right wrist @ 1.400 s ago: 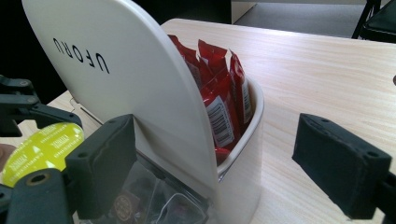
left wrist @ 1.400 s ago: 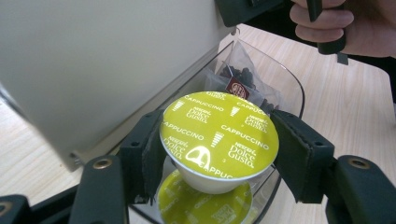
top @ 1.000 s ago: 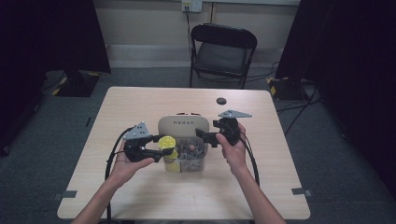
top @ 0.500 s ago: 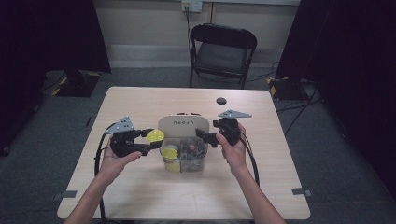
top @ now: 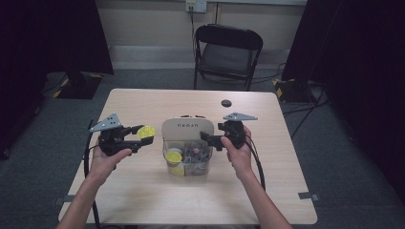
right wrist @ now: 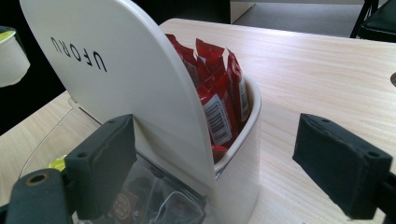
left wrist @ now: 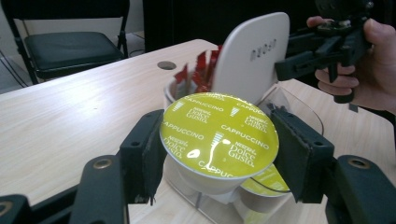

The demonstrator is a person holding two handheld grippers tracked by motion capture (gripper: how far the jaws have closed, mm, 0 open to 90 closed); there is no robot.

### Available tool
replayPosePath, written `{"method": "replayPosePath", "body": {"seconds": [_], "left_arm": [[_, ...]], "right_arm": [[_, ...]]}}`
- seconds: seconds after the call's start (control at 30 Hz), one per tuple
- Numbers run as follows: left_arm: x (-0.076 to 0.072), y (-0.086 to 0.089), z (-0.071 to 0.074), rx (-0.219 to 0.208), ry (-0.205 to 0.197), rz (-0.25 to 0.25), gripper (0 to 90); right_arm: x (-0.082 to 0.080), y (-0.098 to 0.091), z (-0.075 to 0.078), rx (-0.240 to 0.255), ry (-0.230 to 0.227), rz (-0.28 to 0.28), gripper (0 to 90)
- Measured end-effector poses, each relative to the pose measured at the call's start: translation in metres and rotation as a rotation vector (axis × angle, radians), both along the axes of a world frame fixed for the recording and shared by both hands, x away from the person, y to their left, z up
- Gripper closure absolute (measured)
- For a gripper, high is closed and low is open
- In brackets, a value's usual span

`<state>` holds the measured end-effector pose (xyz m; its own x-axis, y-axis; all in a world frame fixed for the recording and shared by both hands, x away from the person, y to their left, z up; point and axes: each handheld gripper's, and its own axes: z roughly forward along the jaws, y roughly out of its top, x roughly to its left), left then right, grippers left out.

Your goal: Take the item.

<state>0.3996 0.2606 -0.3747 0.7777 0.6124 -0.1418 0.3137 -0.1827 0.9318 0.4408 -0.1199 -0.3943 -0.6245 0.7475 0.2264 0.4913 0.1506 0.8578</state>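
My left gripper [top: 144, 134] [left wrist: 219, 142] is shut on a yellow-lidded Cappuccino capsule [top: 146, 131] [left wrist: 218, 133], held off the table left of the organiser. The organiser has a white upright panel [top: 186, 128] [left wrist: 252, 56] [right wrist: 116, 65], a white cup of red sachets [right wrist: 219, 93] [left wrist: 198, 70] and a clear bin [top: 191, 160]. A second yellow capsule [top: 173, 156] [left wrist: 267, 179] lies in the bin. My right gripper [top: 206, 138] [right wrist: 224, 156] stands open at the organiser's right side. Its jaws straddle the cup's corner, and the right jaw is clear of it.
A small black round cap [top: 226, 103] [left wrist: 166, 65] sits near the table's far edge. A black folding chair [top: 228, 47] stands beyond the table. The light wooden table [top: 143, 191] has bare room at the left, right and front.
My left gripper has carried the yellow capsule up and leftward, away from the clear bin. The right gripper has stayed at the organiser.
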Motion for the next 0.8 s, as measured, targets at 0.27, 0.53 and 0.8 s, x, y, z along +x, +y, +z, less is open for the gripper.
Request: {"method": "replayPosePath", "body": {"seconds": [0.27, 0.53, 0.8], "left_arm": [[0.005, 0.02, 0.0, 0.013, 0.001, 0.054, 38.3], [0.012, 0.032, -0.011, 0.042, 0.036, 0.119, 38.3], [0.02, 0.042, -0.021, 0.062, 0.074, 0.179, 38.3]], "right_arm": [[0.0, 0.001, 0.0, -0.001, 0.0, -0.001, 12.9], [0.0, 0.001, 0.0, 0.0, 0.001, 0.0, 12.9], [0.0, 0.0, 0.0, 0.001, 0.002, 0.001, 12.9]]}}
